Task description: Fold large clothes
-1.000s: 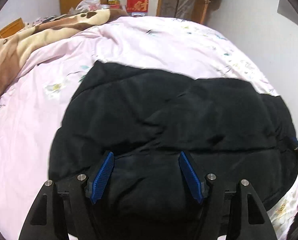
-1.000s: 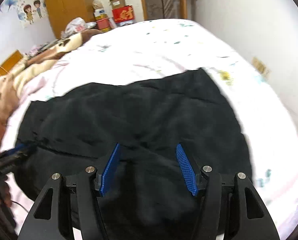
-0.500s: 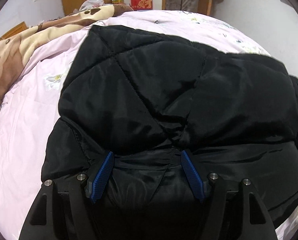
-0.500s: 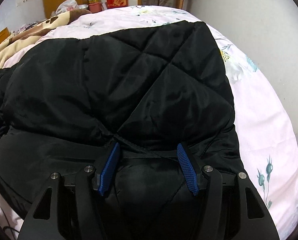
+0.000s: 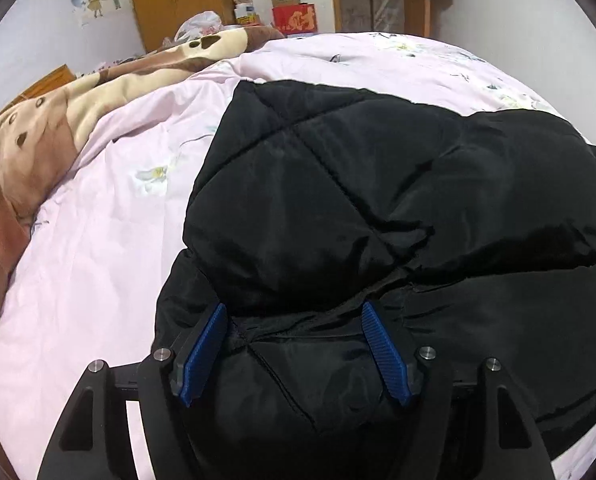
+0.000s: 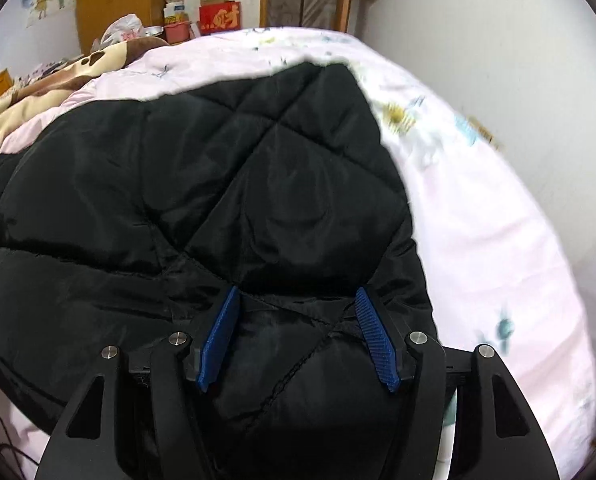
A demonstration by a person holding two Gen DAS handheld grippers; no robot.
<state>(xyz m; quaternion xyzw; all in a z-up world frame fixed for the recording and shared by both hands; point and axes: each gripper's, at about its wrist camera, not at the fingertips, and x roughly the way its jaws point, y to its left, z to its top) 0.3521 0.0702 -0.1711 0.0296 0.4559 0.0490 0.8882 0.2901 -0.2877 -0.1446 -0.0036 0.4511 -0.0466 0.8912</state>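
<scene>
Since 1 s ago: jacket (image 5: 377, 200) edge raised, folded over lower half. L gripper (image 5: 294, 324) & R gripper (image 6: 298, 308): pads pinching bunched jacket hem. Jacket lies on pink bedsheet (image 5: 98, 260). Brown blanket (image 5: 38, 132) beyond, red box (image 5: 294, 20) far.

A black diamond-quilted jacket (image 5: 377, 208) is lying on a pale pink floral bedsheet (image 5: 98, 248), beside a brown-and-cream spotted blanket (image 5: 38, 140). Blue ribbed pads (image 6: 218, 344) are showing on black grippers.
</scene>
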